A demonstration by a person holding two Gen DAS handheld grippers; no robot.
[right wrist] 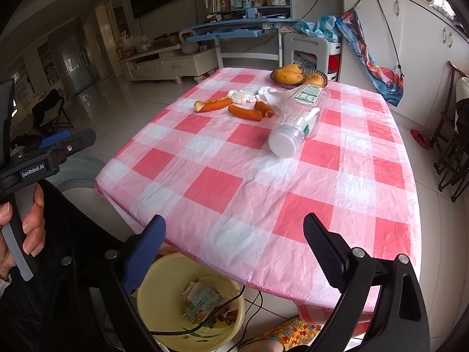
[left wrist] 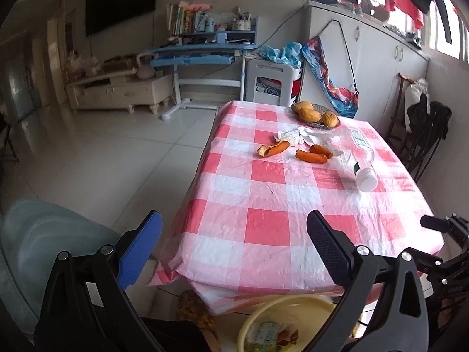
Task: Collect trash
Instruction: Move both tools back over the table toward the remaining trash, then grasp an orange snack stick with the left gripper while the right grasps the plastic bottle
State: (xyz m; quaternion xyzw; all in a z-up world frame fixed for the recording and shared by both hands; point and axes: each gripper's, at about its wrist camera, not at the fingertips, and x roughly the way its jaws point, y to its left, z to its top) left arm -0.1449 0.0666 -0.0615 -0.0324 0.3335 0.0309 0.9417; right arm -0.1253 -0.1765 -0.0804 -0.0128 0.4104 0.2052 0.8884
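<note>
Over the table's near edge, both grippers, left gripper (left wrist: 234,234) and right gripper (right wrist: 234,234), hang spread-jawed and empty; best take the plastic bottle (right wrist: 293,126) across its body, then drop it into the yellow bin (right wrist: 152,293).

Tablecloth (right wrist: 222,187): thin plastic sheet, glossy, finely wrinkled. Bottle (right wrist: 296,120): clear smooth plastic, matt white cap, paper label. Bin (right wrist: 152,293): smooth yellow plastic. 3 peel pieces (right wrist: 215,105): matt, leathery. Floor (left wrist: 96,152): glossy tile.
</note>
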